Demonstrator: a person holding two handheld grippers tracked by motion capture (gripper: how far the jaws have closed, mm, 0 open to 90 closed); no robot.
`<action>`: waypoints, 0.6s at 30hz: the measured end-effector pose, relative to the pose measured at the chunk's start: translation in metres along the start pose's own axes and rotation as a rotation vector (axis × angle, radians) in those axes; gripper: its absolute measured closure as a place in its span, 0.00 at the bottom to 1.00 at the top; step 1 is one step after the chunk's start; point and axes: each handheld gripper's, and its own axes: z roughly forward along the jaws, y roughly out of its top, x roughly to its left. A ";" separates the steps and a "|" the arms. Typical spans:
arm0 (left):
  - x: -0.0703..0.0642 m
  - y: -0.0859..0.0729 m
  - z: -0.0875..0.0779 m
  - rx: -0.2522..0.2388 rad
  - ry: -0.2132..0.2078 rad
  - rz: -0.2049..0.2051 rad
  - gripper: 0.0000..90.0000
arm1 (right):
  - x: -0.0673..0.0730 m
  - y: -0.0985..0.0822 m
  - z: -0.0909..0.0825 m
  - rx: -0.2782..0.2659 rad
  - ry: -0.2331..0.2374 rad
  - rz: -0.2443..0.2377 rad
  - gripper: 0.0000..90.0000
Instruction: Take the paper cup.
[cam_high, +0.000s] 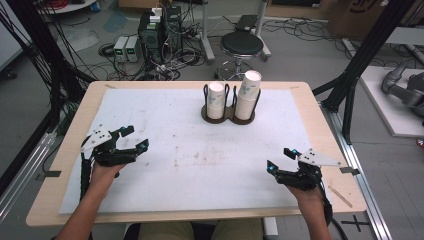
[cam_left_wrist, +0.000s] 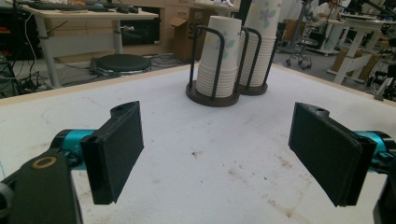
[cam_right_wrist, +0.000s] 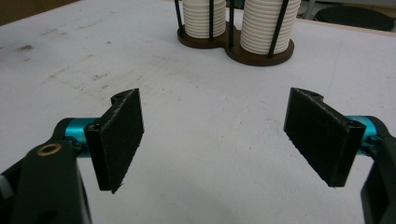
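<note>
Two stacks of white paper cups stand in a dark two-ring holder (cam_high: 228, 114) at the far middle of the table: a shorter left stack (cam_high: 216, 100) and a taller right stack (cam_high: 248, 95). The holder (cam_left_wrist: 212, 99) and its cups (cam_left_wrist: 218, 58) lie ahead in the left gripper view, and the holder (cam_right_wrist: 236, 46) sits at the top of the right gripper view. My left gripper (cam_high: 135, 138) hovers open at the left front, nothing between its pads. My right gripper (cam_high: 281, 159) stands open at the right front, likewise empty.
A white mat (cam_high: 190, 150) covers the wooden table (cam_high: 305, 95); it carries faint brown stains near the middle. Beyond the table stand a black stool (cam_high: 241, 45), electronics boxes (cam_high: 160, 30) and cables. Black frame posts (cam_high: 360, 60) rise at the right.
</note>
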 end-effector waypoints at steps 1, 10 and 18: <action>0.000 0.000 0.000 0.000 -0.001 -0.002 0.20 | -0.001 0.000 0.000 -0.004 0.003 0.000 0.23; -0.001 -0.001 0.000 0.007 -0.003 0.001 0.20 | -0.001 0.001 0.005 -0.003 0.020 0.013 0.23; -0.009 -0.003 0.000 0.022 -0.023 0.010 0.20 | 0.006 0.015 0.014 -0.013 0.049 0.005 0.23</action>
